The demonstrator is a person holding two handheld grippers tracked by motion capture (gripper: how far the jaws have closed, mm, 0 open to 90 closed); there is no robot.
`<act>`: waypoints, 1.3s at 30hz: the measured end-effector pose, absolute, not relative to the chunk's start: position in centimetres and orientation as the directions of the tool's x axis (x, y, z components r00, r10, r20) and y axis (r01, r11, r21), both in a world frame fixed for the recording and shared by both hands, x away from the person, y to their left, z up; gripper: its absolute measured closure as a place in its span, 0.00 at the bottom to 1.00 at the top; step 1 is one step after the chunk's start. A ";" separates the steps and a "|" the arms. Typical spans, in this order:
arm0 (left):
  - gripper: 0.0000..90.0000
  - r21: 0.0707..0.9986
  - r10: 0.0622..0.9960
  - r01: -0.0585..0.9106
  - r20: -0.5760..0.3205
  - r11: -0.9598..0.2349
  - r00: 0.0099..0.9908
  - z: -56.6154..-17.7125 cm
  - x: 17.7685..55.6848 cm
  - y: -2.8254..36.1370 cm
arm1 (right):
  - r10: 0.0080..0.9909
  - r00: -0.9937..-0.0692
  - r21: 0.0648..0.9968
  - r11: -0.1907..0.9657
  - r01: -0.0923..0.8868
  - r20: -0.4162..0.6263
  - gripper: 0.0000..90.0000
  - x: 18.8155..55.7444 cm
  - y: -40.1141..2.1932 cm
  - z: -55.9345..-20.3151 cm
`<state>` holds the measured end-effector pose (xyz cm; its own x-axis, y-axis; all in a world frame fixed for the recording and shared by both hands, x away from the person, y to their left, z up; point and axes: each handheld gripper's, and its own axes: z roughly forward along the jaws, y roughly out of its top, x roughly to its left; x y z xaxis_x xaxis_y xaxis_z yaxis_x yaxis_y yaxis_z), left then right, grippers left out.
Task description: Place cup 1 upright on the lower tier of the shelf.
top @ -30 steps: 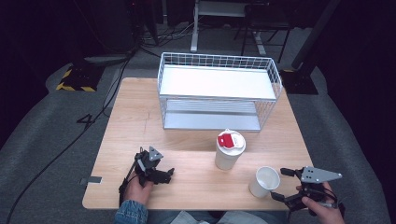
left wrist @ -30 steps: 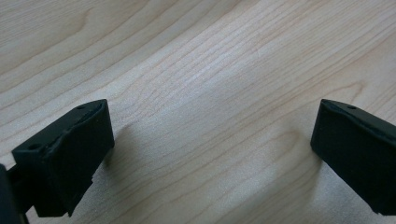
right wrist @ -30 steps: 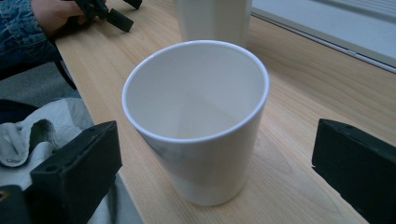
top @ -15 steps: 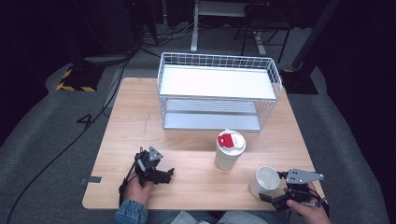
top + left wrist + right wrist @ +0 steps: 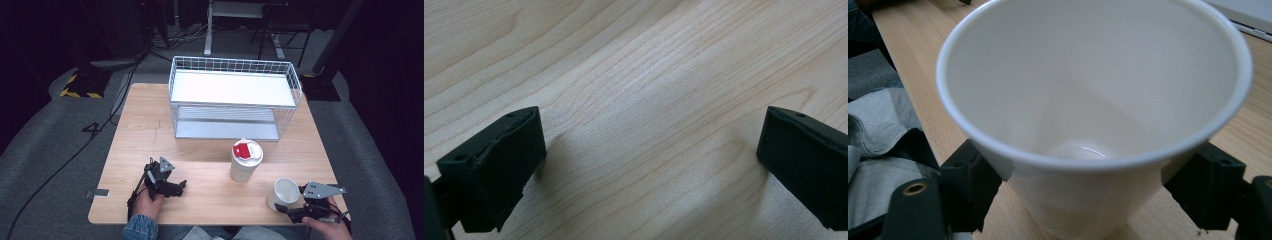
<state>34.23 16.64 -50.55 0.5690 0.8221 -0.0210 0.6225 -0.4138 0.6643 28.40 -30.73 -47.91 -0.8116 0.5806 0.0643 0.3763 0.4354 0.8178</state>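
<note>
On the light wooden table (image 5: 150, 130), the right gripper (image 5: 286, 207) has its jaws set either side of the open white paper cup (image 5: 286, 193) at the front right edge; whether they press its wall cannot be told. The left gripper (image 5: 179, 187) rests front left, jaws spread wide with nothing between them. A lidded white cup with a red label (image 5: 246, 160) stands before the white wire basket shelf (image 5: 235, 97).

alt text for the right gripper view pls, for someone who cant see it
An open, empty white paper cup stands close to the camera on a light wooden table, seen from above its rim. The right gripper has a black jaw on either side of the cup's lower wall. Grey fabric lies past the table's edge at left.
</note>
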 end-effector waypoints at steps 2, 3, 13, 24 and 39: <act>0.00 0.664 0.822 0.623 -0.021 -0.414 0.569 -50.6 34.2 16.6 | 0.579 -0.813 0.817 0.438 0.374 0.061 0.25 28.4 -30.7 -47.9; 0.00 0.664 0.822 0.623 -0.021 -0.414 0.569 -50.6 34.2 16.6 | 0.578 -0.813 0.817 0.439 0.373 0.061 0.25 28.4 -30.7 -47.9; 0.00 0.664 0.822 0.623 -0.021 -0.414 0.569 -50.6 34.2 16.6 | 0.576 -0.817 0.832 0.431 0.348 0.043 0.25 28.5 -30.9 -46.7; 0.00 0.664 0.822 0.622 -0.021 -0.414 0.569 -50.6 34.2 16.6 | 0.598 -0.801 0.852 0.404 0.334 0.030 0.25 29.3 -30.9 -44.9; 0.00 0.664 0.826 0.627 -0.024 -0.408 0.563 -50.6 34.3 16.6 | 0.652 -0.758 0.855 0.404 0.326 -0.019 0.25 32.2 -30.1 -41.8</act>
